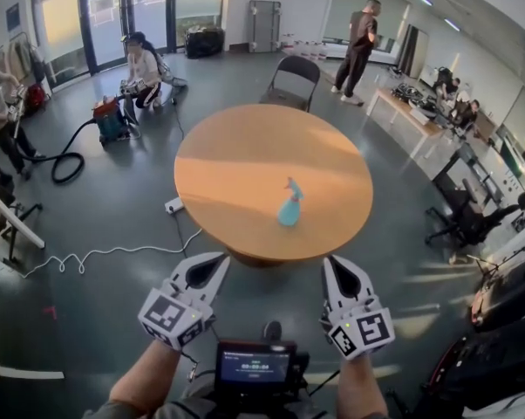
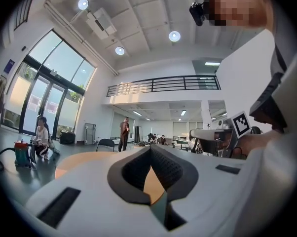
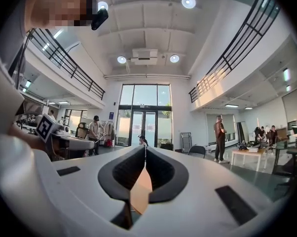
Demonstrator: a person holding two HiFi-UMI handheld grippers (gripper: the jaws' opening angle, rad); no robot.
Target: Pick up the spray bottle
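Well ahead, teal spray bottle (image 1: 289, 206) upright on wooden table (image 1: 236, 160)

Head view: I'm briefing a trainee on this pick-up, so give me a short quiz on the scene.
1. True or false: the spray bottle stands on the round table.
2. The left claw is: A) shut on the bottle, B) shut and empty, C) wide open.
3. What empty seat stands beyond the table's far edge?
Key: 1 true; 2 B; 3 a black chair.
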